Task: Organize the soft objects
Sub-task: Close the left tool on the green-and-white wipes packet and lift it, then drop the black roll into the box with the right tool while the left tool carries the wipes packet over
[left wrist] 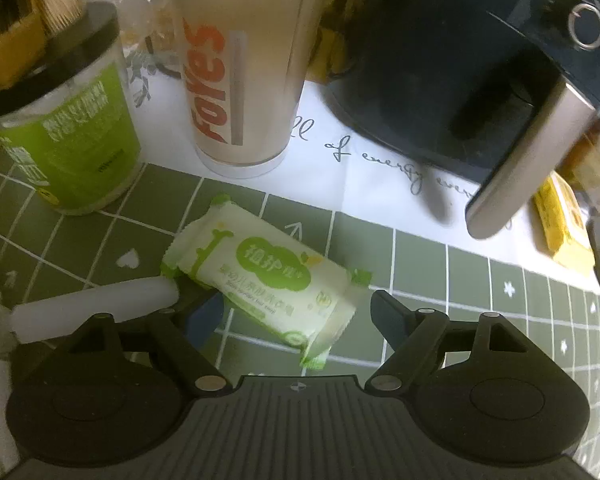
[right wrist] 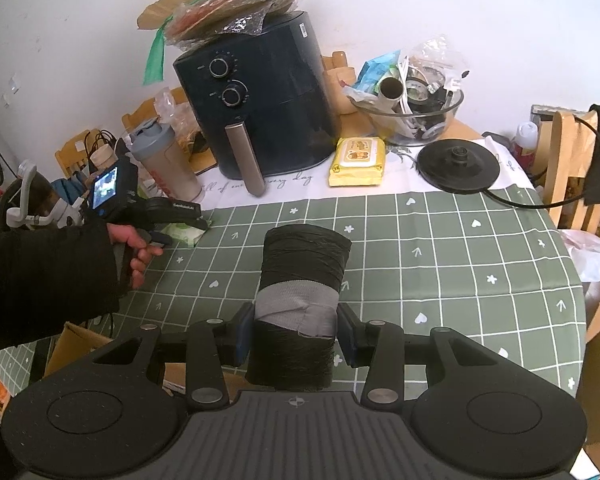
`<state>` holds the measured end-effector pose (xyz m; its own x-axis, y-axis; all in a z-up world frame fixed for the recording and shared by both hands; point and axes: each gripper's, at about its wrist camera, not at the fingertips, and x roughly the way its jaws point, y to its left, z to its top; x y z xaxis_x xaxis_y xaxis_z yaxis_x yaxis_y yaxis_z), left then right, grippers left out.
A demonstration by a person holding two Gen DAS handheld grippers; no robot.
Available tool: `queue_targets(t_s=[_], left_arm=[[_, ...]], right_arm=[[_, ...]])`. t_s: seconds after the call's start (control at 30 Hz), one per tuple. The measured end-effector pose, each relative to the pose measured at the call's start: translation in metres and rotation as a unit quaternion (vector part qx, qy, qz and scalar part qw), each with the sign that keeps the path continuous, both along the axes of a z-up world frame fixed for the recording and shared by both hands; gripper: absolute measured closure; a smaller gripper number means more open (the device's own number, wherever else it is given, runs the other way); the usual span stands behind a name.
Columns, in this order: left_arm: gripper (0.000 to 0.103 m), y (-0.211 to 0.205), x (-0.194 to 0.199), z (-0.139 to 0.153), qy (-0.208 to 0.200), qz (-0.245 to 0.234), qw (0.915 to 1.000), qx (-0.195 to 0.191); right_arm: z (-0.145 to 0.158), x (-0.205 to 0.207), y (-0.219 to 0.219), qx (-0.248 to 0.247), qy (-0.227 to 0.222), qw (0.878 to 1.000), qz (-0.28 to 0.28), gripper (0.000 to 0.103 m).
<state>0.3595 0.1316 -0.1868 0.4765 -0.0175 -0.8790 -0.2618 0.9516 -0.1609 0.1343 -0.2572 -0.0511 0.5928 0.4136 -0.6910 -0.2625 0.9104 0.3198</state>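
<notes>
Worktop [right wrist: 440,264] — green grid cloth with a white printed strip behind it; crowded along the back, open in the middle. Anything you knock has neighbours to fall against.

Air fryer [right wrist: 260,96] — dark, bulky, handle jutting forward and down over the white strip. In the left wrist view that handle [left wrist: 528,160] hangs close above and to the right of your reach; lift the left gripper carelessly and you will likely clip it.

Shaker cup [left wrist: 240,72] — tall, orange lettering, directly behind the packet. Likely top-heavy; a forward push would tip it.

Green-labelled jar [left wrist: 68,128] — dark lid, left of the cup, same hazard.

Dark roll [right wrist: 300,280] — wrapped in black film with a grey band, held upright by your right gripper [right wrist: 296,340], jaws closed on its lower half above the cloth. The film looks slick — slacken and it may slide out.

Wipes packet [left wrist: 260,276] — green and white, soft, lying flat and askew on the grid cloth, near the left edge of the worktop. Your left gripper [left wrist: 296,312] has its jaws wide, straddling the packet's near end, not yet gripping. The packet sits diagonally, so closing now may catch only a corner and let it swivel or slip.

White cylinder [left wrist: 96,308] — beside the left jaw; it may be nudged and roll.
</notes>
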Motion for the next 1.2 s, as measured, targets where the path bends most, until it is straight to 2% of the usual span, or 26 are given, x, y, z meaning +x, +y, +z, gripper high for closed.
queue_targets(t_s=[0.23,0.3,0.43,0.5,0.53,0.6,0.63,0.77,0.9,1.2], left_arm=[[0.019,0.002,0.017,-0.003,-0.019,0.015,0.9996,-0.015],[0.018,0.001,0.022,-0.004,-0.021,0.017,0.9996,-0.009],[0.020,-0.010,0.031,-0.007,-0.010,0.002,0.9994,0.034],[0.037,-0.021,0.032,-0.008,0.003,-0.013,0.9964,0.084],[0.039,-0.024,0.031,-0.008,0.003,-0.018,0.9953,0.095],[0.050,-0.022,0.028,-0.006,0.003,-0.013,0.9954,0.095],[0.050,-0.020,0.027,-0.005,0.007,-0.014,0.9958,0.090],[0.053,-0.016,0.019,-0.001,0.010,-0.032,0.9974,0.063],[0.054,-0.024,0.004,0.006,-0.008,-0.061,0.9969,0.048],[0.055,-0.037,-0.038,0.052,-0.059,-0.108,0.9922,0.021]], right_arm=[[0.000,-0.004,-0.003,0.001,0.004,1.000,-0.014,0.057],[-0.001,-0.005,-0.004,0.000,0.005,1.000,-0.018,0.057],[0.000,-0.006,-0.004,-0.003,0.007,1.000,-0.021,0.057],[0.001,-0.007,-0.003,-0.006,0.006,1.000,-0.019,0.057],[0.003,-0.007,-0.002,-0.009,0.005,1.000,-0.017,0.057],[0.005,-0.008,-0.001,-0.013,0.002,1.000,-0.013,0.057],[0.007,-0.009,-0.001,-0.014,0.001,1.000,-0.012,0.057],[0.011,-0.011,-0.003,-0.012,-0.005,1.000,-0.008,0.057],[0.013,-0.014,-0.006,-0.006,-0.003,1.000,0.002,0.057],[0.015,-0.020,-0.002,-0.004,-0.003,1.000,0.024,0.057]])
